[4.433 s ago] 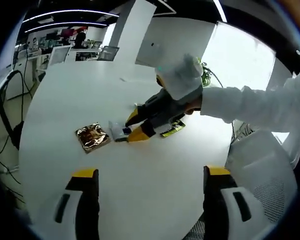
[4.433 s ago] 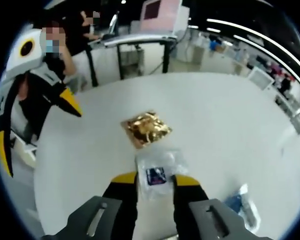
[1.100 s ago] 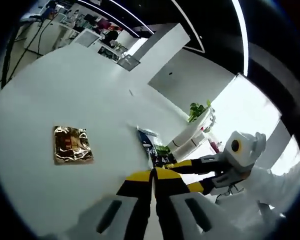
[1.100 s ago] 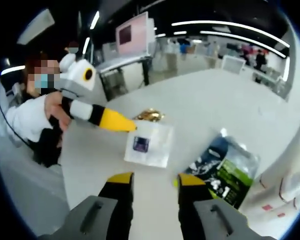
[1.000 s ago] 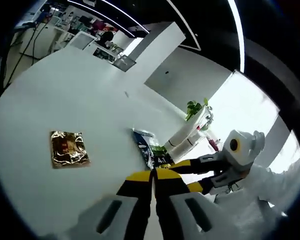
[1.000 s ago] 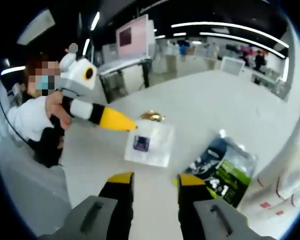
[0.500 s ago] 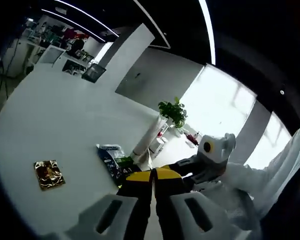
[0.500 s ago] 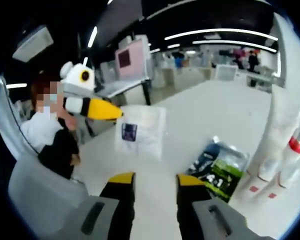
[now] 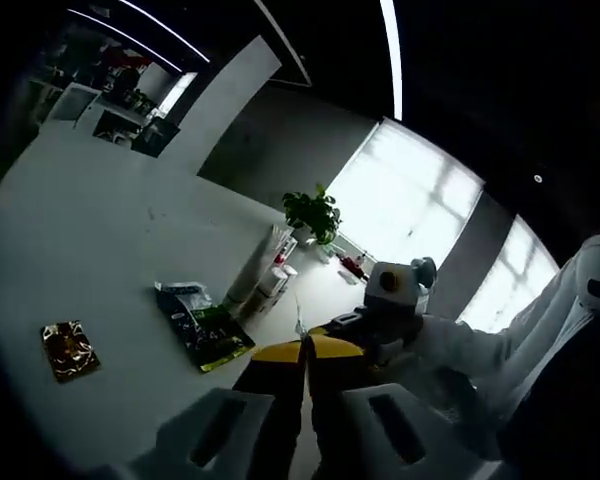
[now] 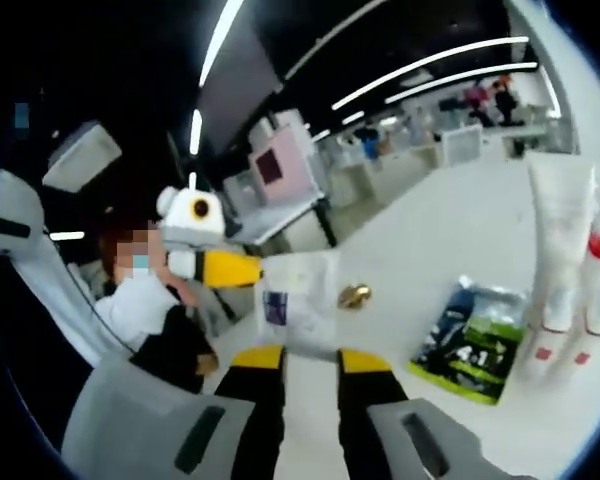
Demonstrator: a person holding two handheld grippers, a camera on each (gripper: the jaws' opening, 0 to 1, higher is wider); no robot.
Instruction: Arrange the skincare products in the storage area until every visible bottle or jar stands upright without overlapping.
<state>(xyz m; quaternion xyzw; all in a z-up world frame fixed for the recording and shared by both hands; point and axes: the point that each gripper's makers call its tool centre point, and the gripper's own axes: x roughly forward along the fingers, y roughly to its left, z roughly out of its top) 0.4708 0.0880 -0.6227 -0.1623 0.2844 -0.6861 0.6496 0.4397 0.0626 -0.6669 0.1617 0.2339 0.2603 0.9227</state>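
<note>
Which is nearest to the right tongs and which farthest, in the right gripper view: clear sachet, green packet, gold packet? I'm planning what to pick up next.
1. Clear sachet: just above the right tongs, held up by the left tongs.
2. Green packet: flat on the table, to the right.
3. Gold packet: small, farther back on the table.

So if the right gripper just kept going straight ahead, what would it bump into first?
Probably the white packet, hanging just ahead of the open right gripper and pinched by the left gripper. Depth is hard to judge, so it might pass underneath.
</note>
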